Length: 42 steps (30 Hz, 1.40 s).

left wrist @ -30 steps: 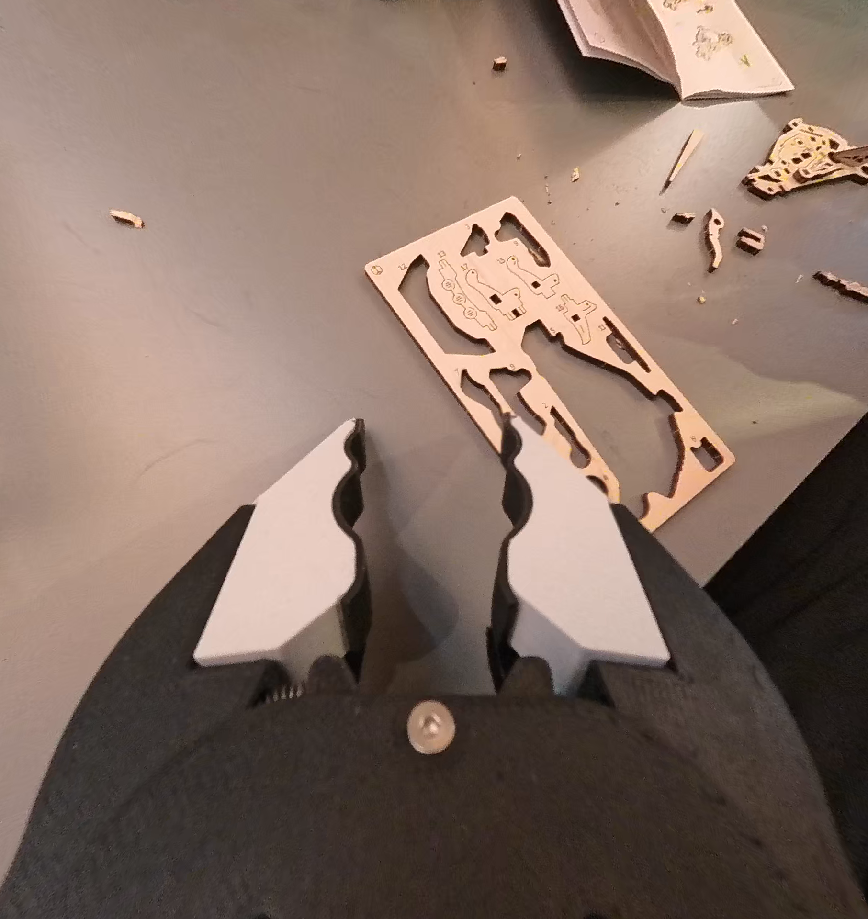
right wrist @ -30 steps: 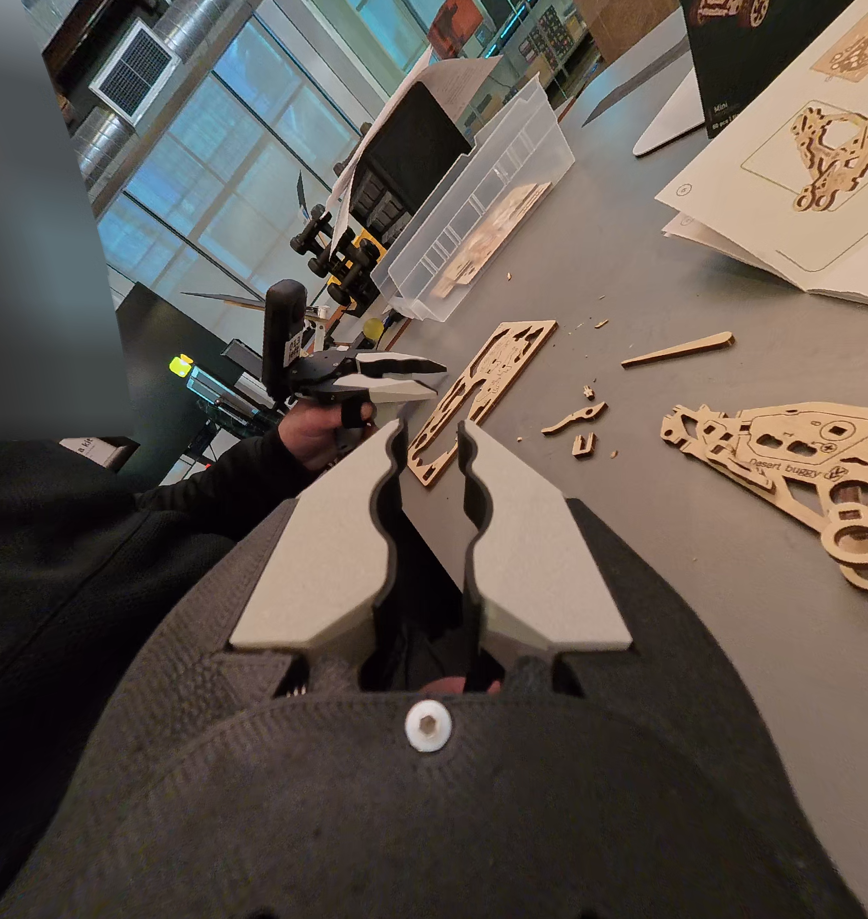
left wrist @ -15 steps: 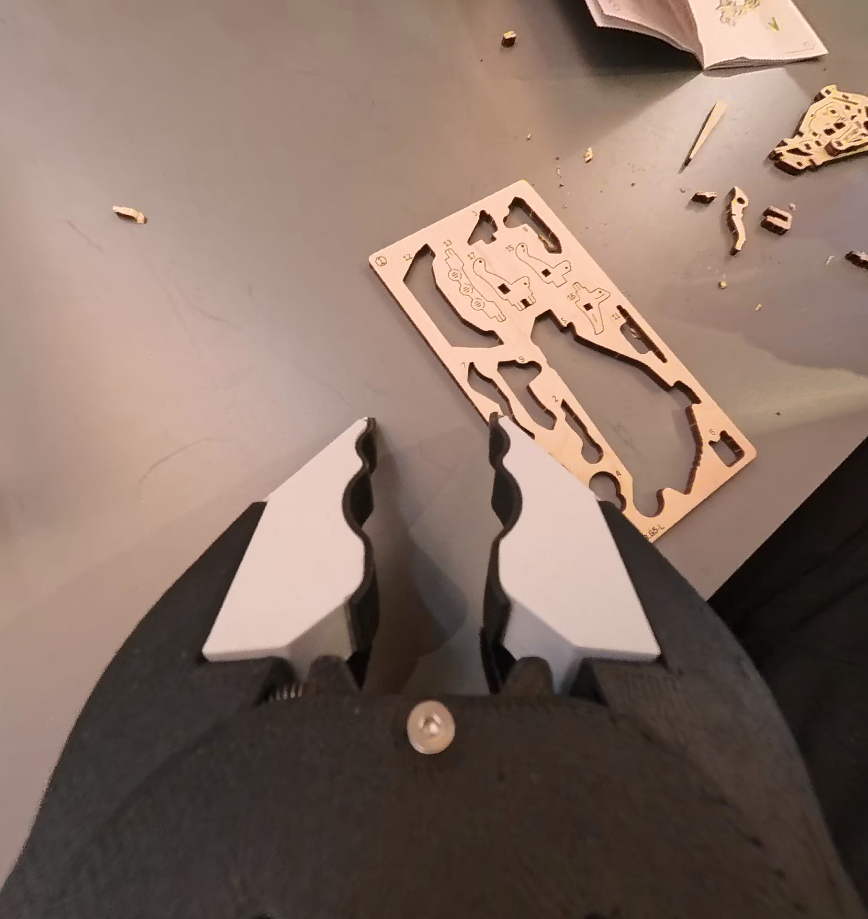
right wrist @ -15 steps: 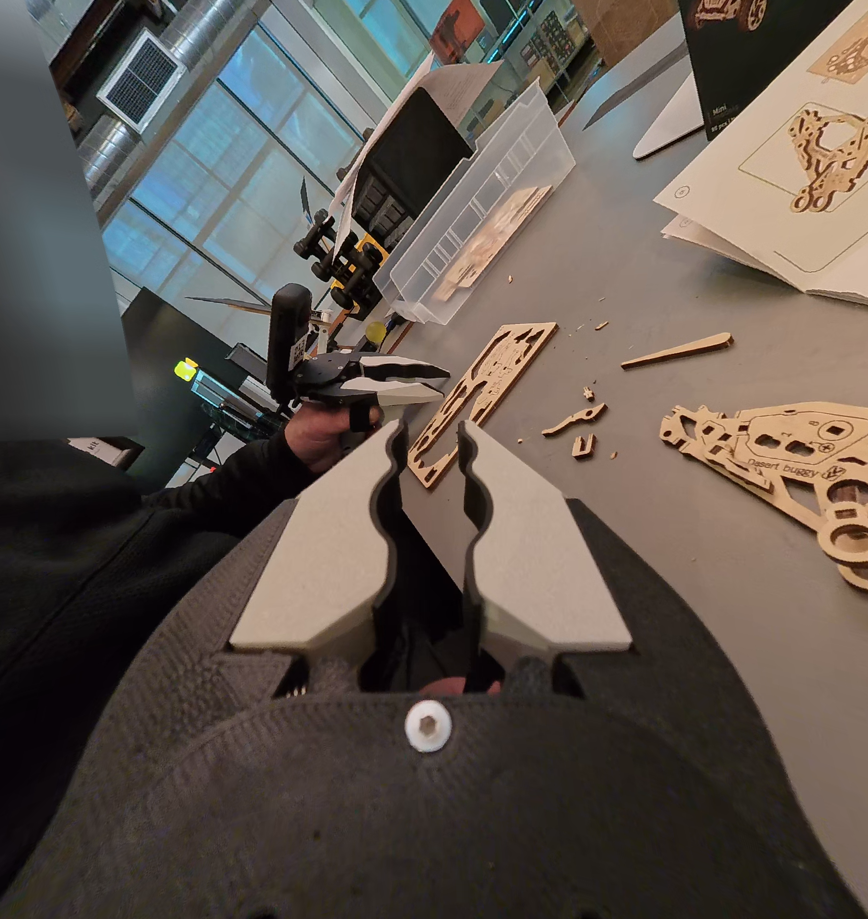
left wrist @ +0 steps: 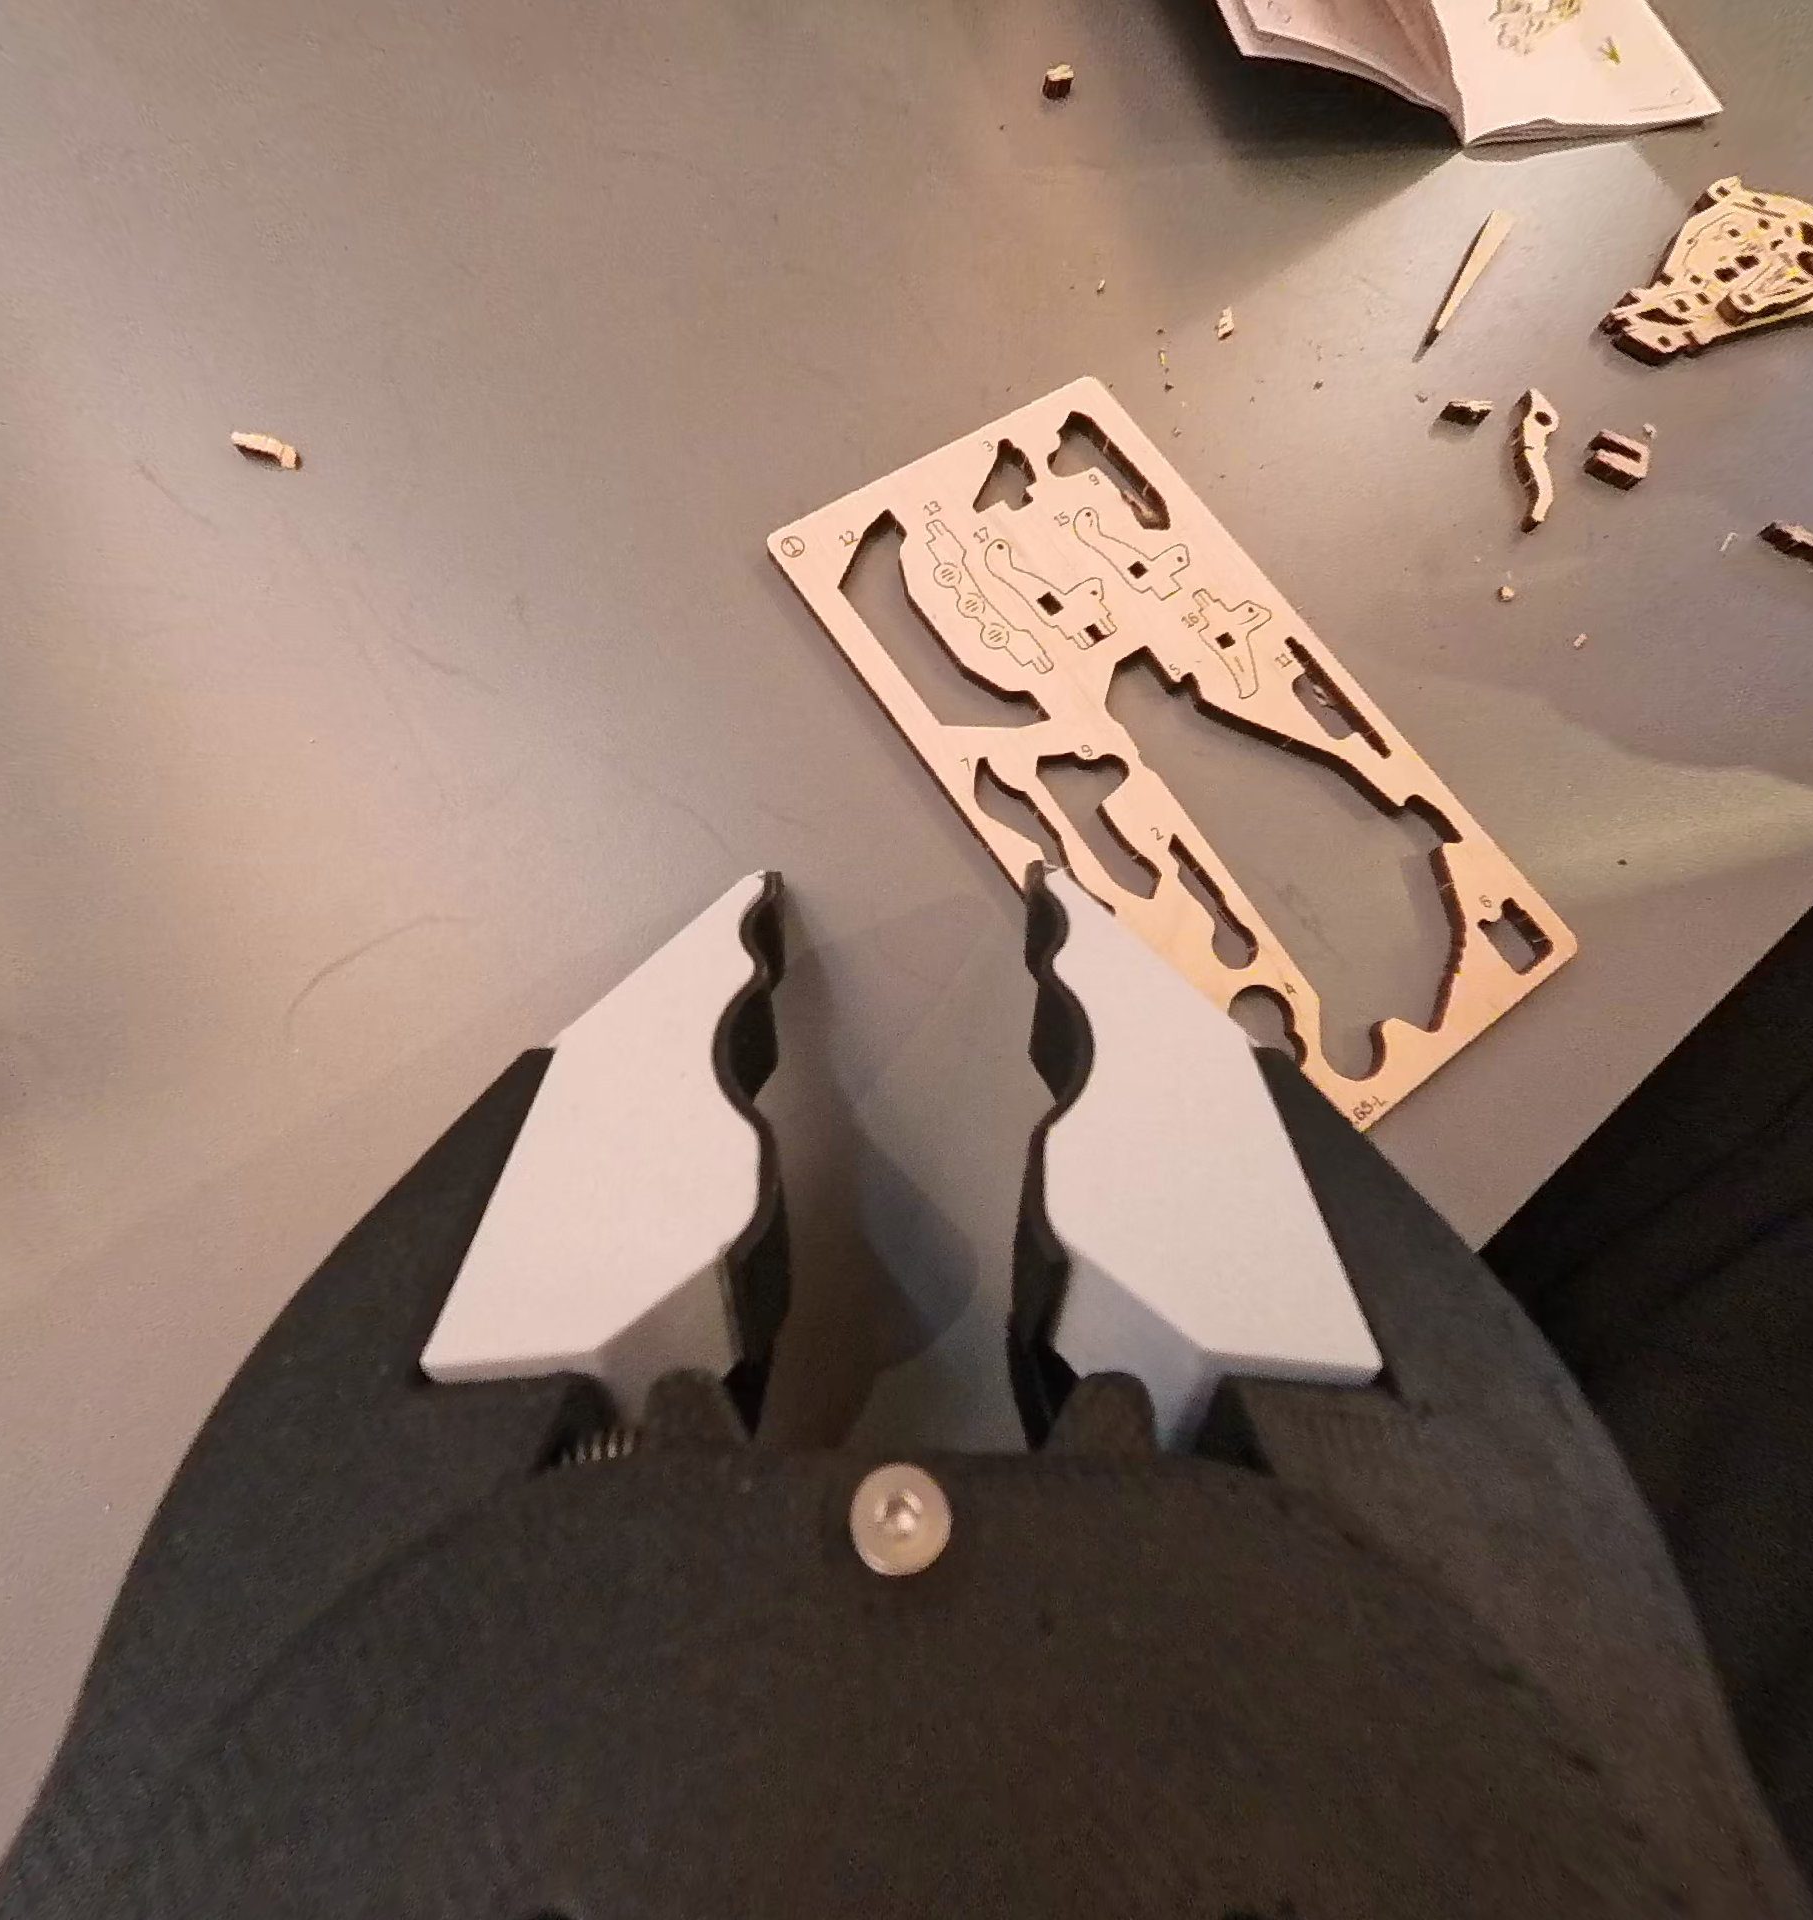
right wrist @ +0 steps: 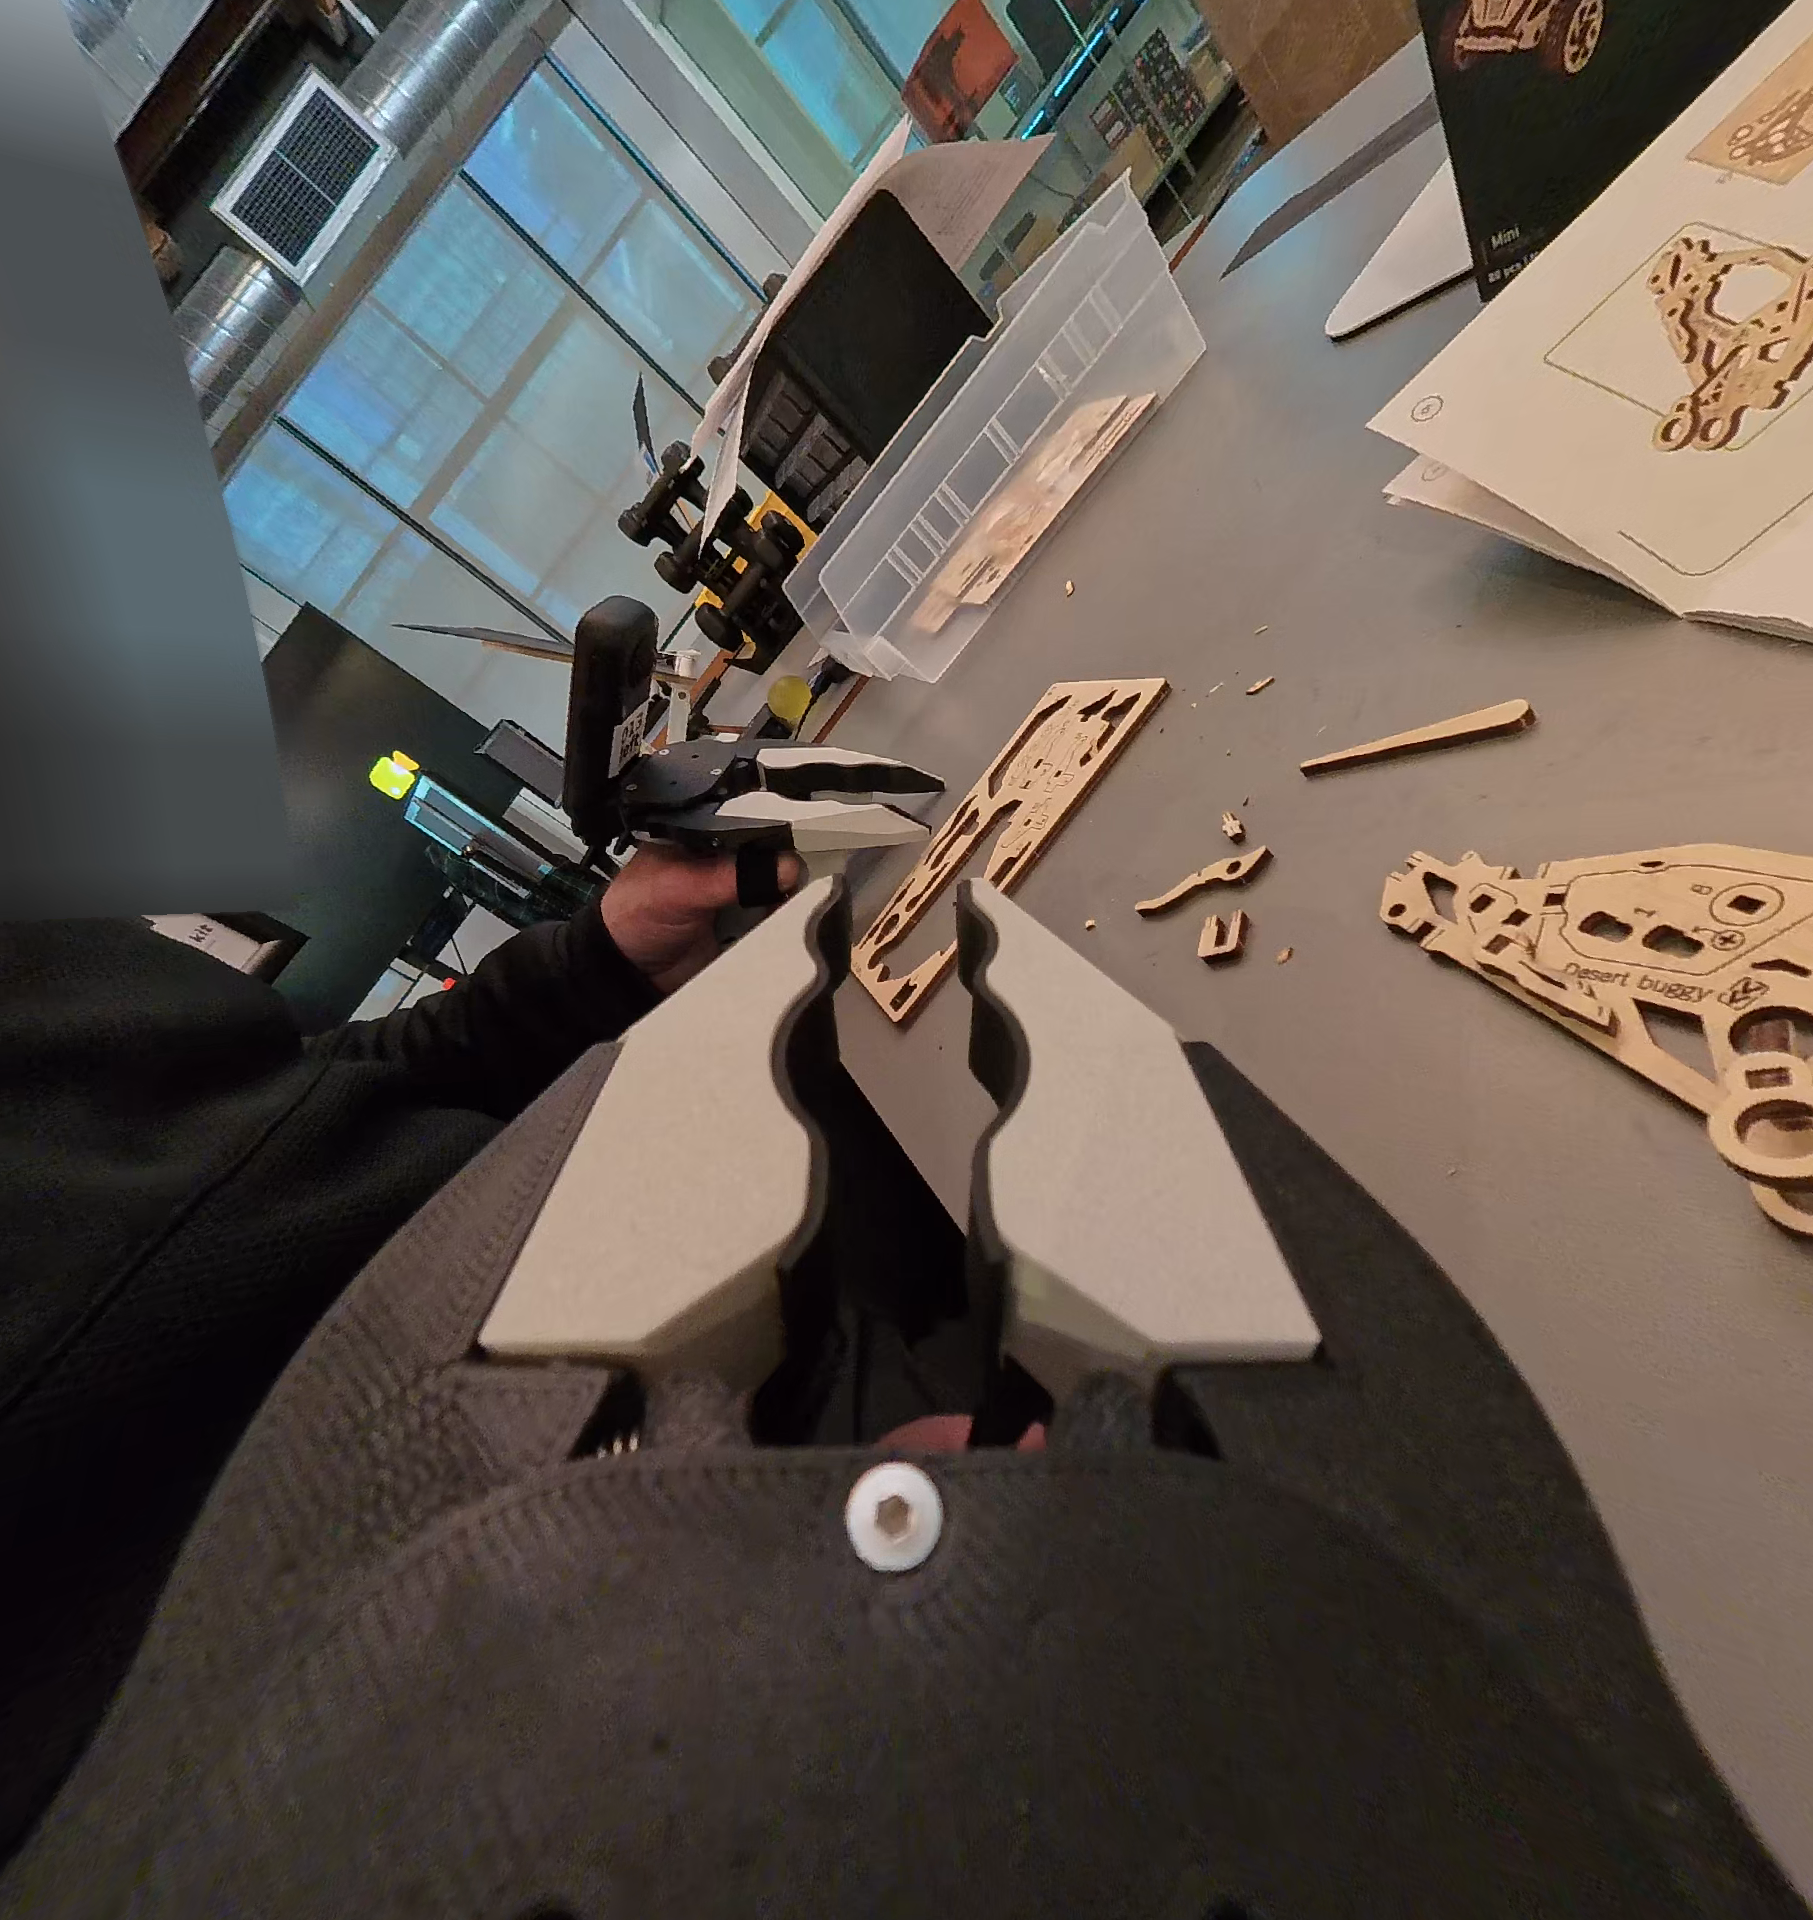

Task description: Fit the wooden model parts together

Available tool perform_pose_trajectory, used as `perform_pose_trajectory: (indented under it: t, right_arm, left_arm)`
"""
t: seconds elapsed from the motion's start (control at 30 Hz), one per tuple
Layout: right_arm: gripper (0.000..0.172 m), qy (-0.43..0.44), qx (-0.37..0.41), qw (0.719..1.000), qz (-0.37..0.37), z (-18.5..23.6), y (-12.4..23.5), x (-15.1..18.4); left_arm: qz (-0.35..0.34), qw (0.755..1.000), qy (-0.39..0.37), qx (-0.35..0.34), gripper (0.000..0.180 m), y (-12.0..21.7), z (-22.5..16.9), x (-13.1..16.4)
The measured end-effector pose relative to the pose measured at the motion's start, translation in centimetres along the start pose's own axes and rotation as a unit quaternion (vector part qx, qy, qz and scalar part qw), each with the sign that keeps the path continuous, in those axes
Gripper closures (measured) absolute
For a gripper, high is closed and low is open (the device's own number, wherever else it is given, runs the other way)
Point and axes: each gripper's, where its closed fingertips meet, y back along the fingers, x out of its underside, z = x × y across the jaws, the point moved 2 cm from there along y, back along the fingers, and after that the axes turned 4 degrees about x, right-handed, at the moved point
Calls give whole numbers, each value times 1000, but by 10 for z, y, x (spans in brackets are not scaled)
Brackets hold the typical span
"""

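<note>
1. Left wrist view looks down on a grey tabletop [left wrist: 466, 312] that carries all the wooden pieces.
2. Left tongs [left wrist: 902, 883] hang above bare tabletop with their fingers spread wide and nothing between them; the right fingertip [left wrist: 1047, 883] overlaps the near edge of the punched plywood sheet, contact unclear.
3. Right tongs [right wrist: 897, 894] sit at the tabletop's near edge, fingers parted by a narrow gap with nothing between them.
4. An instruction booklet [right wrist: 1660, 395] lies open at the far right, and a clear plastic bin [right wrist: 1016, 457] stands farther back.
5. The plywood sheet [left wrist: 1089, 717] lies flat near the tabletop's edge, several cut-outs already vacant.
6. A partly built wooden buggy frame [right wrist: 1660, 966] rests well to the right of the sheet.
7. Between them lie a tapered wooden stick [right wrist: 1421, 736], a curved part [right wrist: 1203, 878] and a small notched block [right wrist: 1222, 935].
</note>
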Motion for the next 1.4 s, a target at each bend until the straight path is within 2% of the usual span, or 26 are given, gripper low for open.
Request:
perform_pose_trajectory:
  t: [1.4]
  right_arm:
    - [154,1,-1,1000,1,1,1,0]
  left_arm:
    - [0,1000,-2,-8,139,0,2,0]
